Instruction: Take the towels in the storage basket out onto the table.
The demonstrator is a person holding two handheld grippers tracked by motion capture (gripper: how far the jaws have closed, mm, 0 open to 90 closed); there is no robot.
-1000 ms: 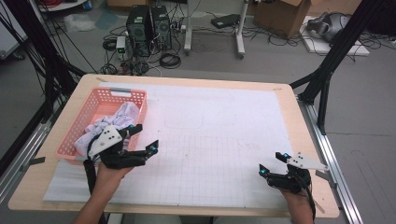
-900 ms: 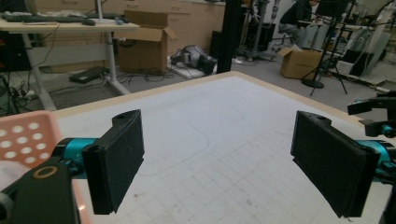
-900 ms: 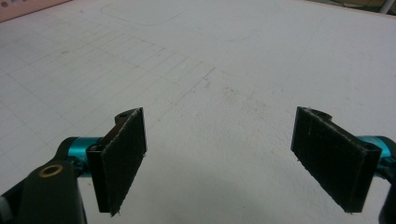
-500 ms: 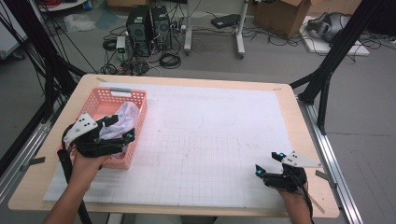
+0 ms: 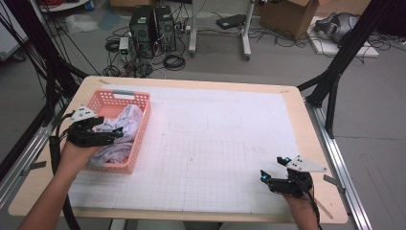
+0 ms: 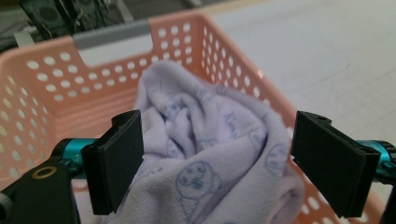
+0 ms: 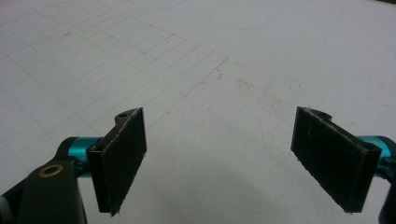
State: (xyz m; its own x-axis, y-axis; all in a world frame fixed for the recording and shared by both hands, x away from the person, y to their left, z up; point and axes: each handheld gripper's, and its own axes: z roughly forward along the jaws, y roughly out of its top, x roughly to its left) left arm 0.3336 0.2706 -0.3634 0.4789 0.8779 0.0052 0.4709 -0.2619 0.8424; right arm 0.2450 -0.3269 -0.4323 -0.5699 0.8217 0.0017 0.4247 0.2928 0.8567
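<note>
— Holding my right gripper (image 5: 275, 176) low over the gridded mat (image 5: 215, 143) near the desk's (image 5: 306, 115) front right corner; its jaws stand wide apart with bare mat between them in the right gripper view.

— And your left?

— My left gripper (image 5: 107, 136) sits over the pink basket (image 5: 143, 103) by the desk's left edge. Jaws spread there too, released, grasping nothing yet.

— Where's the cloth?

— Bunched inside that basket. The pale lilac printed cloth (image 6: 205, 154) rises between my left jaws; whether the pads touch it, I cannot tell.

— Beyond that?

— Basket's far wall with its grey handle (image 6: 112, 37), then desk's far edge.
</note>
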